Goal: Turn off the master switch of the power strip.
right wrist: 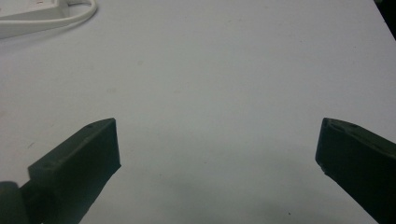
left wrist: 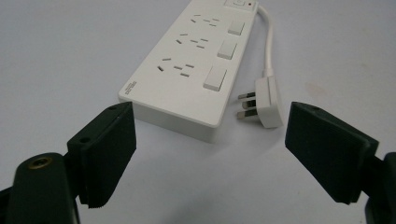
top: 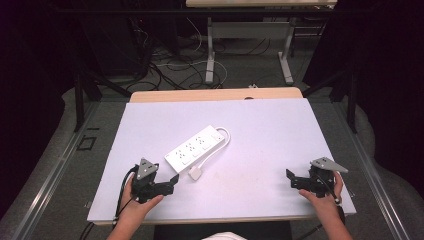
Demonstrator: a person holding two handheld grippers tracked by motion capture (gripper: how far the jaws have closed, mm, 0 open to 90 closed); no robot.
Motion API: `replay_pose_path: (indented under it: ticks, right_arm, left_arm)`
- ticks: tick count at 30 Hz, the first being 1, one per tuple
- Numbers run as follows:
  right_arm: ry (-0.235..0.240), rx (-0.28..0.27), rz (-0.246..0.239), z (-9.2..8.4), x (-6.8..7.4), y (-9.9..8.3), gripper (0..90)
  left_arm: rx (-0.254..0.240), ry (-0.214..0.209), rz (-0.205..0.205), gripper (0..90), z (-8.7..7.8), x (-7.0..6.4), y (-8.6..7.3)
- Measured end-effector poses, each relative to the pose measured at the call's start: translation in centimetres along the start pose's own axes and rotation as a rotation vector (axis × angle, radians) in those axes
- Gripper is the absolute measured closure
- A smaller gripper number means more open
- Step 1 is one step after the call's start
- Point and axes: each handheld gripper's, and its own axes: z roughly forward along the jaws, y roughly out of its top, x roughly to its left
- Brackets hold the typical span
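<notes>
Here, both my grippers sit wide apart and empty over the white table (top: 260, 130), with the power strip (top: 194, 148) lying left of centre

My left gripper (left wrist: 210, 144) has its jaws spread just short of the power strip's near end, and the plug (left wrist: 264, 100) lies on its side beside that end, its cord (left wrist: 269, 42) running back to the far end, which the frame cuts off. My right gripper (right wrist: 217, 149) hangs over bare table near the right edge, well apart from the strip; I see just a corner of it at top left
</notes>
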Motion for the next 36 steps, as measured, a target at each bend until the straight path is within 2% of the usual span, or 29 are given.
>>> replay_pose_path:
  ticks: [5, 9, 14, 20, 28, 31, 36]
  right_arm:
    - [0.007, 0.003, 0.005, 0.0, -0.1, 0.0, 0.0]
    - [0.006, 0.011, -0.001, -0.1, -0.1, 0.0, 0.0]
    - [0.008, 0.001, 0.003, 0.0, -0.1, -0.1, 0.0]
    - [0.008, 0.001, 0.005, 0.0, -0.1, -0.1, 0.0]
    - [0.01, 0.001, 0.004, 0.1, -0.2, -0.1, 0.0]
    - [0.01, 0.001, 0.005, 0.1, -0.2, -0.1, 0.0]
    - [0.012, 0.005, 0.005, 0.2, -0.2, -0.1, 0.0]
  left_arm:
    - [-0.004, 0.0, 0.014, 23.6, 0.2, -0.3, 0.8]
    - [-0.006, -0.014, -0.001, 27.5, 0.2, -0.5, 1.4]
    - [-0.007, -0.017, 0.029, 31.9, 0.5, -0.9, 2.7]
    - [-0.02, -0.028, 0.037, 34.8, 0.6, -1.2, 4.0]
    - [-0.013, -0.041, 0.016, 37.3, 0.8, -1.4, 6.0]
    - [-0.005, -0.036, 0.026, 38.3, 0.9, -1.4, 6.9]
    - [-0.006, -0.044, 0.002, 40.5, 1.4, -1.7, 8.0]
